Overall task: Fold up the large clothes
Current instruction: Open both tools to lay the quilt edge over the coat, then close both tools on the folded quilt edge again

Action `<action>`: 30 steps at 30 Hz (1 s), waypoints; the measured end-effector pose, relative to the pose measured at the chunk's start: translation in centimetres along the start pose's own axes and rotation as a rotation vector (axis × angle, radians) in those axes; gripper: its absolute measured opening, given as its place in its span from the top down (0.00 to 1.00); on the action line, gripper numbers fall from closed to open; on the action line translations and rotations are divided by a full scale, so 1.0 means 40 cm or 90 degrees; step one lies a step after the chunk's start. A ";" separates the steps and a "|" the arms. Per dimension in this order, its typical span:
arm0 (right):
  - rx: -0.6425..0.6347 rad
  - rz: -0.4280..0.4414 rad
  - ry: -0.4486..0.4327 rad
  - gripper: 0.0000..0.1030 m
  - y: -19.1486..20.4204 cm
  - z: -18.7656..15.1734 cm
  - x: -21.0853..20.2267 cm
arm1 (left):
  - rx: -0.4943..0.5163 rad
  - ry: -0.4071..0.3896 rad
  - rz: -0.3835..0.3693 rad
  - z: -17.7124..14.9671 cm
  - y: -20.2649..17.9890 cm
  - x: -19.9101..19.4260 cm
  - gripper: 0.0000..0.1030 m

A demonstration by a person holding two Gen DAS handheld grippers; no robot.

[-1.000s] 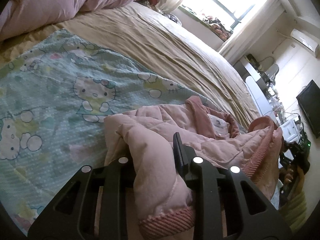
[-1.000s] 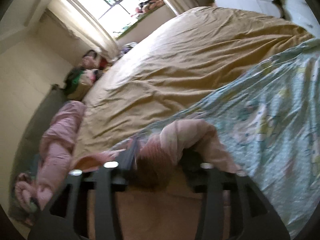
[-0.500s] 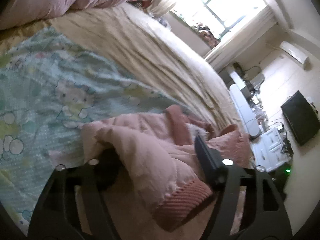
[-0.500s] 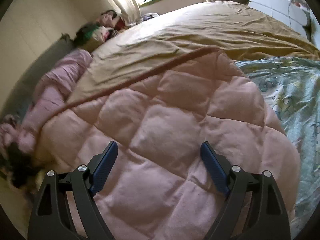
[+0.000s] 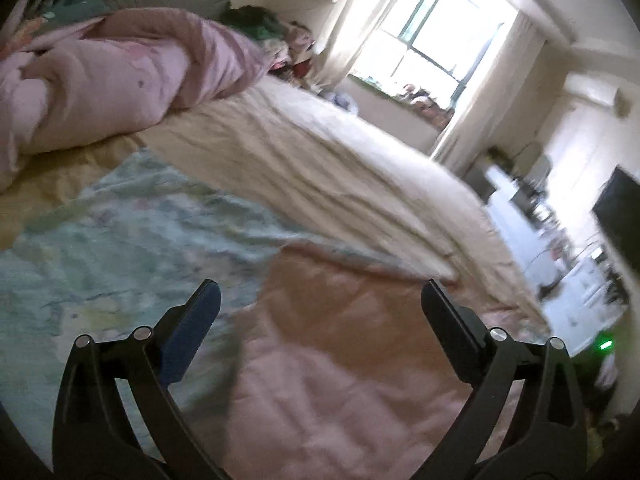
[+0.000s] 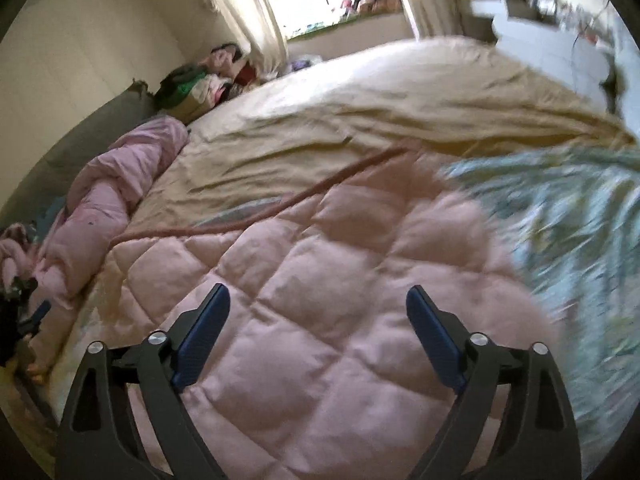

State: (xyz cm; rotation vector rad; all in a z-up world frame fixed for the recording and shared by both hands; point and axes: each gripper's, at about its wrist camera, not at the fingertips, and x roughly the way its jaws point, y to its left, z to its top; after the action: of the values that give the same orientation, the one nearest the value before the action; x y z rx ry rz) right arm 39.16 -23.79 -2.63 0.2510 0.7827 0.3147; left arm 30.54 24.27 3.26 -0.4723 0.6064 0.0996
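A pink quilted jacket (image 6: 320, 300) lies spread on the bed, its darker ribbed hem running along the far edge. It also shows blurred in the left wrist view (image 5: 340, 360). My left gripper (image 5: 320, 304) is open and empty, held above the jacket's edge beside the patterned sheet. My right gripper (image 6: 318, 308) is open and empty, held just above the jacket's quilted middle.
A light green cartoon-print sheet (image 5: 120, 248) lies under the jacket on the tan bedcover (image 6: 380, 100). A bunched pink duvet (image 5: 100, 76) lies near the headboard. Piled clothes (image 6: 200, 84) sit by the window. White furniture and a dark screen (image 5: 616, 208) stand past the bed.
Both grippers let go of the pink jacket and opened wide. The jacket went from bunched in the jaws to lying spread flat. Both grippers lifted away; the views are motion-blurred.
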 end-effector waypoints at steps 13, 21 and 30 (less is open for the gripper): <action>-0.042 -0.109 0.003 0.10 -0.117 -0.027 -0.048 | 0.047 0.131 0.073 -0.182 0.059 0.056 0.09; -0.059 -0.120 0.048 0.10 -0.126 -0.023 0.030 | 0.055 0.158 0.076 -0.237 0.057 0.061 0.09; -0.096 -0.176 0.010 0.84 -0.124 -0.052 0.025 | 0.093 0.124 0.055 -0.259 0.017 0.072 0.78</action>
State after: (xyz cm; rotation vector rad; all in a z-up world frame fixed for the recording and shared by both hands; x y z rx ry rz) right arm 39.23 -27.79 -6.35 -0.0021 0.7937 0.1130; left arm 27.32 20.02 -6.10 -0.3162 0.8196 0.0919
